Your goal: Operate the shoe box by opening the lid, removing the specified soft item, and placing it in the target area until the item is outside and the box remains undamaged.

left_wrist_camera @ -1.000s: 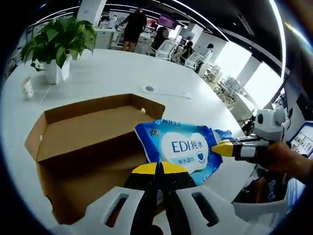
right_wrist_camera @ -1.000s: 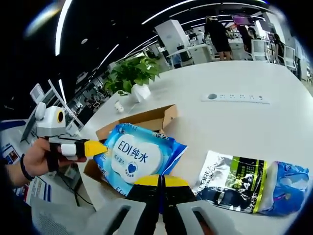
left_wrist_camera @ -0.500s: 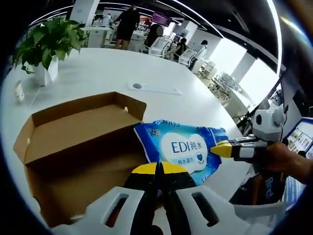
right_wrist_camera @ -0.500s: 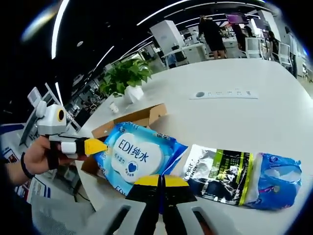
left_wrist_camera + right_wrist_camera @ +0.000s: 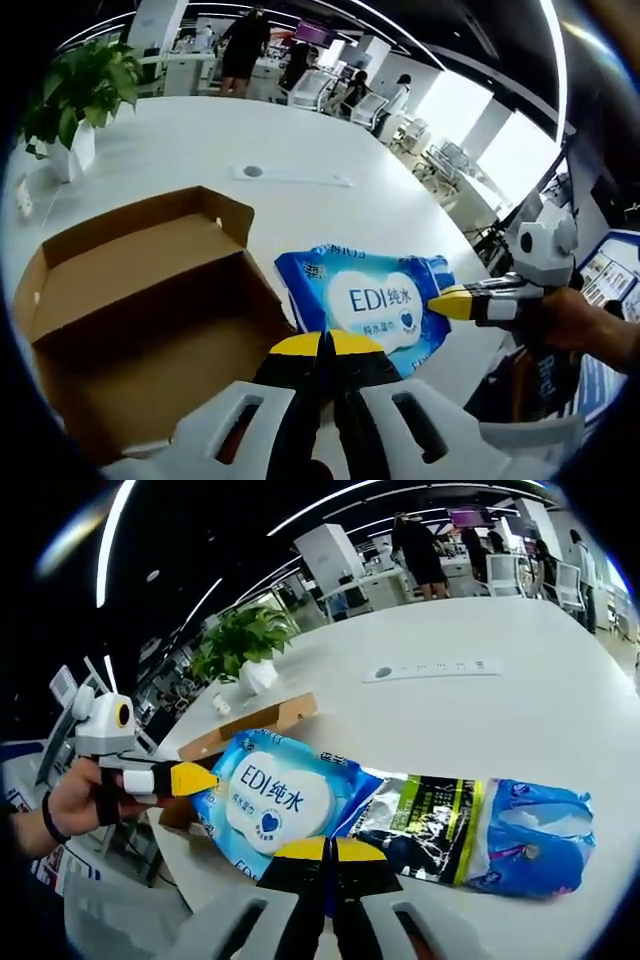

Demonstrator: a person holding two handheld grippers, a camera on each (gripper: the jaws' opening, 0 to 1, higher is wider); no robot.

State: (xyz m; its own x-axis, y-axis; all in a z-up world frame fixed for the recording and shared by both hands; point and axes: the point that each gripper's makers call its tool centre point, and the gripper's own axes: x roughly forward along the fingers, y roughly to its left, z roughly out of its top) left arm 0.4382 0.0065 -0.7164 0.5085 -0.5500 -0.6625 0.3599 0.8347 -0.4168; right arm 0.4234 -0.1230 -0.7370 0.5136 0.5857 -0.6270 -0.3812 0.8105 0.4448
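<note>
1. The blue wipes pack [image 5: 372,305] hangs in the air between both tools, already out of the shoe box [image 5: 140,300] and above the white table [image 5: 330,150].
2. The left gripper [image 5: 322,350] has its jaws pressed together on the pack's near edge; the right gripper [image 5: 325,852] pinches the opposite edge the same way. A two-sided hold probably keeps the soft pack flat and steady for setting down.
3. The shoe box sits open, lid flap [image 5: 130,235] folded back, cardboard looking intact.
4. The right gripper view shows a dark-and-green pouch [image 5: 425,815] and a blue packet [image 5: 530,835] lying on the table, perhaps the target area.
5. A potted plant [image 5: 245,645] stands beyond the box.
</note>
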